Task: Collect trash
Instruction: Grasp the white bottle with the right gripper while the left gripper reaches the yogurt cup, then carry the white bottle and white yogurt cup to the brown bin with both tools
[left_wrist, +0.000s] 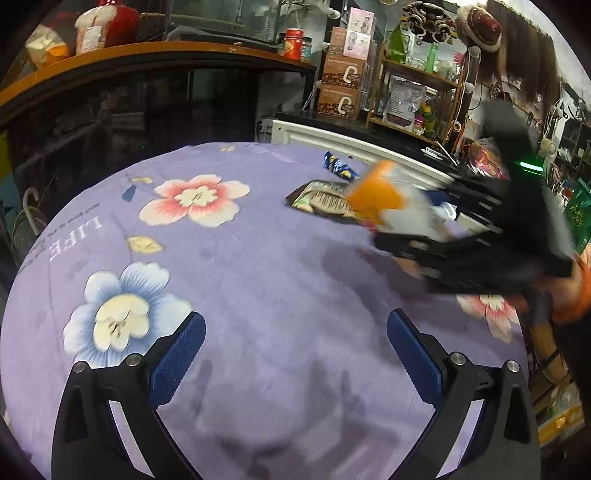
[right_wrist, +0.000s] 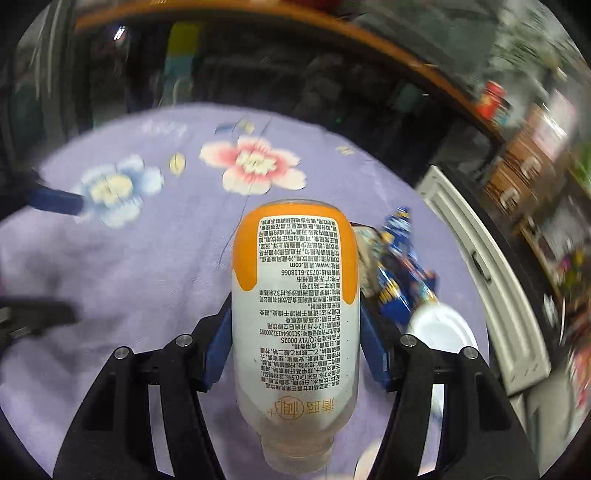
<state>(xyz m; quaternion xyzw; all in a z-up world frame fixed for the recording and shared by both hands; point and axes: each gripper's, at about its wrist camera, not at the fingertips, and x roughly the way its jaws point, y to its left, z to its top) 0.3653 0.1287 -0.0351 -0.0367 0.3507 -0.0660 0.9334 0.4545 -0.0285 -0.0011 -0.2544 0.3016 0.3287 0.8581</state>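
Lilac floral cloth (left_wrist: 258, 295) carries the remaining litter: beyond the orange-and-white plastic bottle (right_wrist: 295, 314), a dark flat wrapper (left_wrist: 317, 201), then a blue snack packet (right_wrist: 400, 273). Right gripper (right_wrist: 295, 325) pinches the bottle lengthwise, nearer both; left gripper (left_wrist: 295, 332) gapes empty.

My left gripper (left_wrist: 295, 332) is a black plastic frame that forks into two angled arms, each ending in a flat finger faced with a blue, finely dimpled pad (left_wrist: 177, 365). Two round silver screw heads (left_wrist: 133, 359) sit on the upper edge of each arm, just behind the pad. My right gripper (right_wrist: 295, 332) is built the same: black forked arms, blue pads, paired silver screws (right_wrist: 183, 340). Seen from the left wrist view, its body is a blurred black ribbed block with a lit green bar (left_wrist: 531, 165) at its back. Behind it, an orange sleeve (left_wrist: 576, 295) covers my wrist.
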